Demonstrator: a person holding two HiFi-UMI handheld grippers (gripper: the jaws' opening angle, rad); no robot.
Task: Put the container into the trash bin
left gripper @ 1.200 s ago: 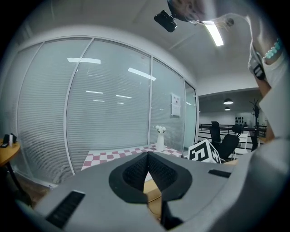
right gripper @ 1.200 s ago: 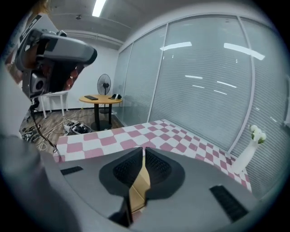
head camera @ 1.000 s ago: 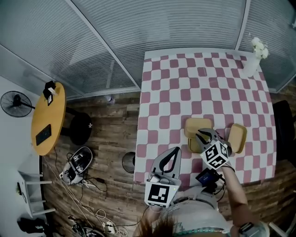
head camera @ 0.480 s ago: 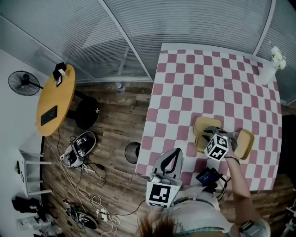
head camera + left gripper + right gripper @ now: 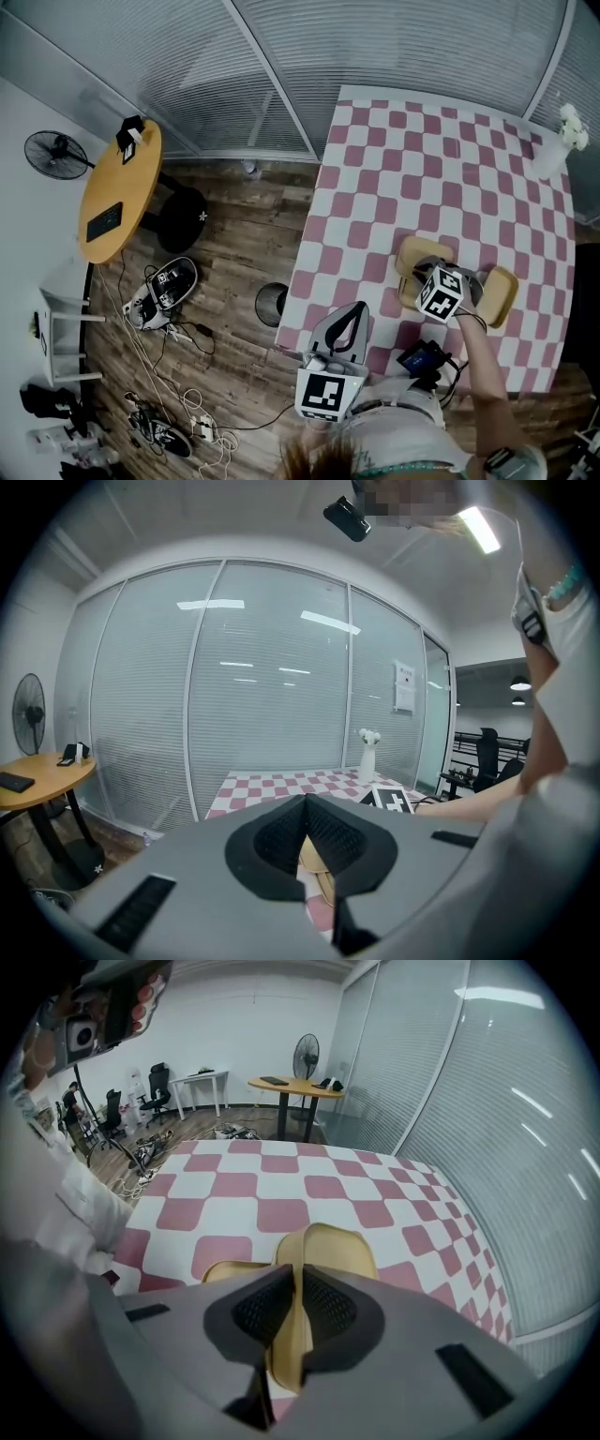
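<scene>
A tan shallow container [image 5: 419, 253] lies near the front edge of the pink-checked table [image 5: 441, 159]. My right gripper [image 5: 434, 274] points steeply down onto it. In the right gripper view the jaws [image 5: 298, 1283] are closing, with the container's upright rim [image 5: 328, 1241] pressed between the pads. A second tan tray [image 5: 502, 295] lies just right of it. The dark round trash bin [image 5: 270, 305] stands on the wooden floor left of the table. My left gripper [image 5: 347, 319] hovers at the table's front left corner, shut and holding nothing; its view [image 5: 305, 803] looks level across the table.
A white vase with flowers [image 5: 553, 155] stands at the table's far right corner. Left of the bin are a round wooden side table [image 5: 117, 202], a floor fan [image 5: 56, 153] and cables with gear [image 5: 159, 300]. A glass wall with blinds [image 5: 281, 56] runs behind.
My right gripper has come down onto the tan container and its jaws have narrowed around the rim. The left gripper has hardly shifted. The head view has swung left.
</scene>
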